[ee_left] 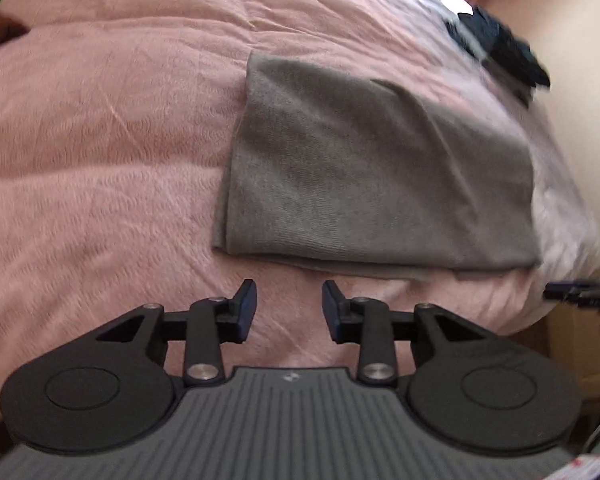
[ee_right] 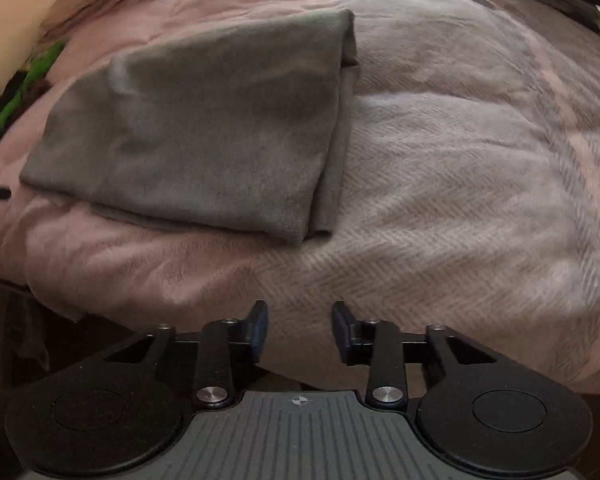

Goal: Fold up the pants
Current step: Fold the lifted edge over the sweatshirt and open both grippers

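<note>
Pants [ee_left: 376,168], grey, are lying folded into a compact rectangle on the pink bedspread [ee_left: 100,160], near the bed's right-hand edge as the left wrist view sees it. Layers are stacking unevenly: lower layers are peeking out along the near edge and along the right side in the right wrist view [ee_right: 196,128]. One shallow crease is running across the top face.

Left gripper [ee_left: 289,311] is hovering just short of the pants' near edge, fingers spread apart, holding nothing, not touching the fabric. Right gripper [ee_right: 299,333] is sitting back by the bed edge, clear of the pants, fingers likewise parted and empty.

Dark clothing [ee_left: 500,48] is lying further up the bed, well apart from the pants, blurred. Something green [ee_right: 24,88] is showing at the far left of the right wrist view; can't tell what it is.
</note>
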A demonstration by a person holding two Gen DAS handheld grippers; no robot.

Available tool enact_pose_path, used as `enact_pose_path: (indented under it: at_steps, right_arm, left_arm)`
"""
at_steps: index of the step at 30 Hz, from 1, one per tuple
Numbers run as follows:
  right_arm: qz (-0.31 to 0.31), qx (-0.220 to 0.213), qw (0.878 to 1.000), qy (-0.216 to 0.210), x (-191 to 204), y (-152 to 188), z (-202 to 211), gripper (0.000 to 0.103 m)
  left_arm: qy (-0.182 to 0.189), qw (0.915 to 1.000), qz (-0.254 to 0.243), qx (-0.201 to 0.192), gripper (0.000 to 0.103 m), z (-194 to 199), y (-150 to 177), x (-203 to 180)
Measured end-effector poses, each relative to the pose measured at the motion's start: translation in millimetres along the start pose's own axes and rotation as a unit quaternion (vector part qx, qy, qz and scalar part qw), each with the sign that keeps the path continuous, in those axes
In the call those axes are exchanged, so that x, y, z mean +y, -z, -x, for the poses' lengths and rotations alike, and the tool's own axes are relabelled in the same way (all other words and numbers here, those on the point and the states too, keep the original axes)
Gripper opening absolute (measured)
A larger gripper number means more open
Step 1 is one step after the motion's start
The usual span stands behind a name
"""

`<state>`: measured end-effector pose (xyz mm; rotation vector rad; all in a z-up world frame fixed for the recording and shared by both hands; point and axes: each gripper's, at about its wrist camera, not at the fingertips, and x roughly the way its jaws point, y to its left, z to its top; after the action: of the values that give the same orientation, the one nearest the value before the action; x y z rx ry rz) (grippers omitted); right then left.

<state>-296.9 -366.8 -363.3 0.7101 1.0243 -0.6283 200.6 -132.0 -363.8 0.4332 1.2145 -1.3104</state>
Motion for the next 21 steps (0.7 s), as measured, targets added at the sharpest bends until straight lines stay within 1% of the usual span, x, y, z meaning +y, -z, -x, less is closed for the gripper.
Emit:
enact_pose_path:
  at_steps: [2, 4, 6, 8, 11, 15, 17, 18, 19, 20, 21]
  right_arm:
    - [-0.064, -0.026, 0.997, -0.029, -5.5, -1.2, 1.3, 0.043]
    - [-0.131, -0.048, 0.989, -0.040, -12.4, -4.8, 0.6, 0.043]
    - [-0.214, -0.070, 0.972, -0.064, -22.1, -7.8, -0.6, 0.043]
    - [-0.283, -0.085, 0.951, -0.088, -31.6, -7.3, -4.9, 0.043]
    - [-0.354, -0.095, 0.924, -0.110, -37.1, -1.1, -14.2, 0.042]
    - [-0.428, -0.126, 0.885, -0.135, -46.7, 5.1, -20.2, 0.042]
    - [-0.450, -0.138, 0.871, -0.143, -49.4, 5.6, -21.3, 0.042]
    - [-0.452, -0.143, 0.869, -0.141, -48.8, 3.9, -22.0, 0.037]
    - [-0.449, -0.150, 0.871, -0.134, -46.8, 2.1, -22.9, 0.034]
    - [-0.447, -0.149, 0.873, -0.126, -45.9, 0.8, -23.9, 0.027]
    - [-0.447, -0.145, 0.874, -0.122, -45.8, -0.6, -26.1, 0.012]
  left_arm:
    - [0.013, 0.9990, 0.041, -0.014, 0.038, -0.4, 1.5, 6.9]
    - [0.024, 0.9966, 0.075, -0.023, 0.038, -4.1, -2.0, 14.1]
    - [0.035, 0.9928, 0.111, -0.030, 0.038, -8.0, -6.6, 23.4]
    - [0.048, 0.9865, 0.151, -0.041, 0.038, -9.5, -10.1, 34.3]
    - [0.070, 0.9766, 0.197, -0.049, 0.039, -13.1, -15.6, 47.1]
    - [0.082, 0.9687, 0.229, -0.052, 0.039, -19.2, -15.2, 56.1]
    - [0.088, 0.9652, 0.240, -0.054, 0.037, -21.5, -14.3, 59.8]
    - [0.090, 0.9635, 0.246, -0.056, 0.036, -23.0, -13.8, 61.8]
    - [0.091, 0.9625, 0.249, -0.057, 0.036, -24.9, -13.7, 62.1]
    - [0.092, 0.9623, 0.250, -0.057, 0.033, -25.6, -13.9, 62.6]
    - [0.088, 0.9634, 0.246, -0.060, 0.022, -26.7, -13.8, 62.8]
